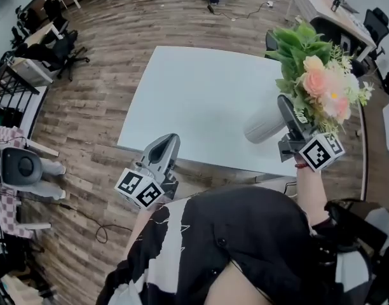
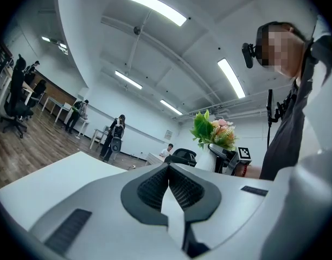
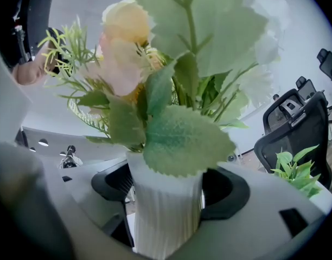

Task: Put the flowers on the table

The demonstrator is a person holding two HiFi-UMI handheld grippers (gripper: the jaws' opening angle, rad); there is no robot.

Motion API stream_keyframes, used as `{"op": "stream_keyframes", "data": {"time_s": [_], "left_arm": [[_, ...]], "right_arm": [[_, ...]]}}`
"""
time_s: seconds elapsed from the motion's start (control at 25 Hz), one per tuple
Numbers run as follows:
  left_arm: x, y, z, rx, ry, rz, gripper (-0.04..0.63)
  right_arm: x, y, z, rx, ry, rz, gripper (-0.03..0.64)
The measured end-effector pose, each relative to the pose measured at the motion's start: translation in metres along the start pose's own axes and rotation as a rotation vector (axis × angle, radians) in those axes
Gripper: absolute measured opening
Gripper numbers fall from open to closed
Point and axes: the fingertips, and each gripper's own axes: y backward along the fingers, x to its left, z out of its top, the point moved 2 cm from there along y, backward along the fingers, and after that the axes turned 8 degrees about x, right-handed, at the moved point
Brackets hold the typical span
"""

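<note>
A bunch of pink and peach flowers (image 1: pixel 318 81) with green leaves stands in a white ribbed vase (image 1: pixel 263 126). My right gripper (image 1: pixel 281 116) is shut on the vase and holds it tilted in the air over the right front part of the white table (image 1: pixel 201 94). In the right gripper view the vase (image 3: pixel 165 215) fills the gap between the jaws of that gripper (image 3: pixel 166 186), with the flowers (image 3: pixel 155 75) just above. My left gripper (image 1: pixel 170 141) hovers at the table's front edge, shut and empty. The left gripper view shows those jaws (image 2: pixel 168 184) pressed together and the flowers (image 2: pixel 212 132) farther off.
Black office chairs (image 1: pixel 337 33) stand past the table's far right corner, beside another desk (image 1: pixel 318 5). More chairs and desks (image 1: pixel 58 46) line the left wall. A cable (image 1: pixel 99 232) lies on the wood floor. People (image 2: pixel 116 137) stand far back in the room.
</note>
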Motion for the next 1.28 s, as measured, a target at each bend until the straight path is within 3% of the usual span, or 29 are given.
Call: {"op": "stream_keyframes", "data": {"time_s": [0.16,0.4,0.88,1.28], "left_arm": [[0.011,0.003,-0.007,0.039,0.021,-0.027,0.014],[0.062,-0.032,-0.017,0.059,0.102,-0.046,0.014],[0.054,-0.032,-0.016,0.077,0.117,-0.04,0.014],[0.059,-0.018,-0.022,0.086,0.106,0.017,0.014]], "right_arm": [[0.005,0.001,-0.009,0.022,-0.012,-0.039,0.368],[-0.014,-0.055,-0.03,0.106,-0.003,-0.083,0.368],[-0.007,-0.057,-0.029,0.105,-0.035,-0.075,0.368],[-0.013,-0.068,-0.033,0.055,-0.045,-0.064,0.368]]}}
